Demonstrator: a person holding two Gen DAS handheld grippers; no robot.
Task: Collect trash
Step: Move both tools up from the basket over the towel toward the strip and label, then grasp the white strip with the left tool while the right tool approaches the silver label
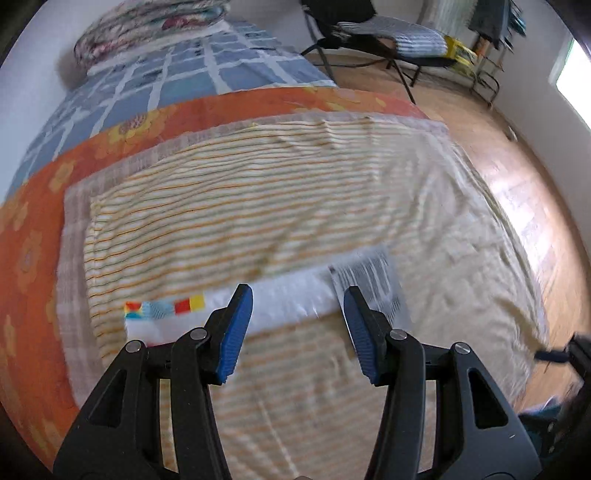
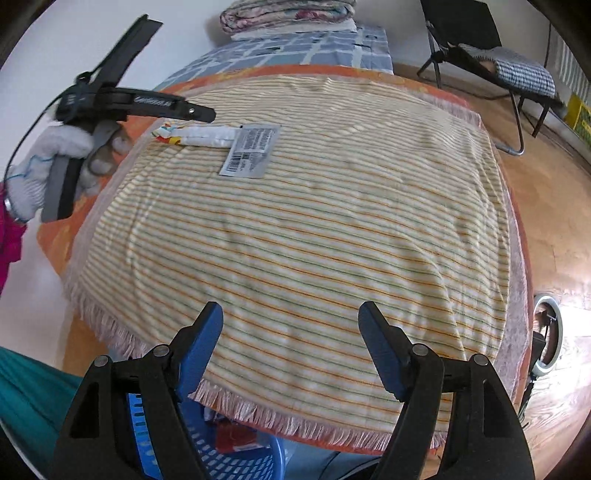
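Left wrist view: the left gripper point(image 1: 298, 325) sits low in the frame with its blue-padded jaws spread apart and nothing between them. Just beyond the tips lies a long white plastic wrapper with coloured squares at one end and a grey printed label at the other point(image 1: 284, 297), flat on a cream towel with thin orange and green stripes point(image 1: 258, 206). The wrapper runs across the lower middle of the frame, its coloured end toward the left and the label toward the right; the picture is blurred there, so I cannot tell whether either pad touches it. An orange flowered sheet point(image 1: 33, 236) shows around the towel on the left and along the top, and a blue checked bedcover point(image 1: 177, 70) fills the upper left, with a folded floral quilt point(image 1: 147, 26) above it. A black folding chair point(image 1: 373, 33) stands on the wooden floor point(image 1: 517, 177) at the upper right.

In the right wrist view the right gripper point(image 2: 291, 339) hangs at the bottom of the frame over the fringed near edge of the towel point(image 2: 295, 240), jaws spread wide and holding nothing. The wrapper point(image 2: 225, 142) lies in the upper left part of the frame, well apart from this gripper. The left gripper point(image 2: 201, 112) reaches in from the upper left, held by a white-gloved hand point(image 2: 48, 166), its tip just above the wrapper's coloured end. A blue slotted plastic basket point(image 2: 236, 461) shows at the bottom edge, below the towel's fringe, with something red inside it
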